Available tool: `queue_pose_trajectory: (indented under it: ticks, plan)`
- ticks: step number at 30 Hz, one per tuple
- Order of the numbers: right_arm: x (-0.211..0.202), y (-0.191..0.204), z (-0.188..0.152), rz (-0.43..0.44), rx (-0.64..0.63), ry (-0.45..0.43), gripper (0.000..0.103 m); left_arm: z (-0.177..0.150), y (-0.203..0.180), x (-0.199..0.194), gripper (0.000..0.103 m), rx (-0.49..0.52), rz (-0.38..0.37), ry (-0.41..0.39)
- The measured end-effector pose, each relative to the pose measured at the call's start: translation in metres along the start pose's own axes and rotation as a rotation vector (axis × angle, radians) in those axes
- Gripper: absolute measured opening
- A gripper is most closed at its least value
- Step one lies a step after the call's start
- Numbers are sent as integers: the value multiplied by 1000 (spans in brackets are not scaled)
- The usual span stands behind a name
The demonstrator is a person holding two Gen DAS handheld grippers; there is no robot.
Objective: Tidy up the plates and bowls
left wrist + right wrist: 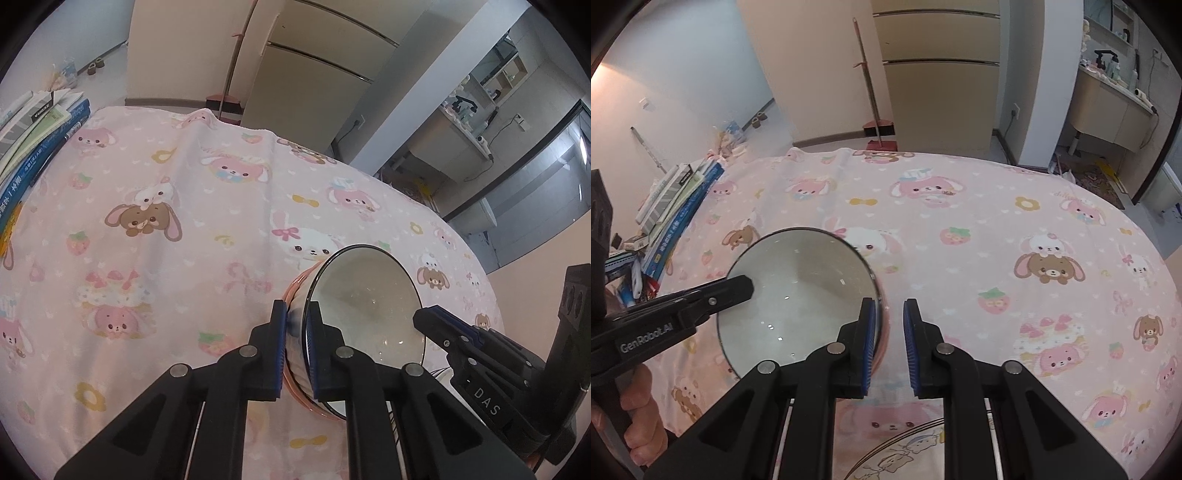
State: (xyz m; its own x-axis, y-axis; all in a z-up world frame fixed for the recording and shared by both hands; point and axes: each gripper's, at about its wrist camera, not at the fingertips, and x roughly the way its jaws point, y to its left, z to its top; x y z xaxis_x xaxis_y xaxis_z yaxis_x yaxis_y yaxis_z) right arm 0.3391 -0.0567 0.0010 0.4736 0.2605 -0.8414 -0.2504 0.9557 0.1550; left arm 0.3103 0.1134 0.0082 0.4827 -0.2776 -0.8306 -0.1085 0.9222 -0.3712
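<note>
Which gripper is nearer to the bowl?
Left. The left gripper clamps the wall of the bowl; the right gripper is open beside its rim, apart from it.

A pink cloth (960,192) printed with cartoon rabbits and strawberries covers the surface ahead of the jaws. Beyond it stands a tall beige cabinet (938,74), with a red broom (873,110) leaning beside it. Stacked books (679,199) sit far left. Far right, a vanity counter (1115,107) holds bottles. Walls are pale.
</note>
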Motion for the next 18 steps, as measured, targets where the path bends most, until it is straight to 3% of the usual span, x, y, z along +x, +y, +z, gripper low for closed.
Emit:
queue_pose_trajectory:
  ticks: [10, 12, 13, 16, 18]
  plan:
    - [5, 3, -2, -9, -6, 17, 15, -3, -13, 4, 14, 86, 89, -18]
    - [2, 1, -2, -6, -2, 12, 15, -3, -14, 3, 24, 97, 124, -27]
    - [0, 1, -2, -1, 1, 13, 15, -2, -14, 2, 34, 96, 136, -39]
    - [-4, -3, 0, 34, 14, 17, 30, 0, -9, -6, 74, 60, 82, -88]
    - [-9, -6, 1, 45, 21, -2, 35, 2, -6, -9, 76, 49, 79, -108]
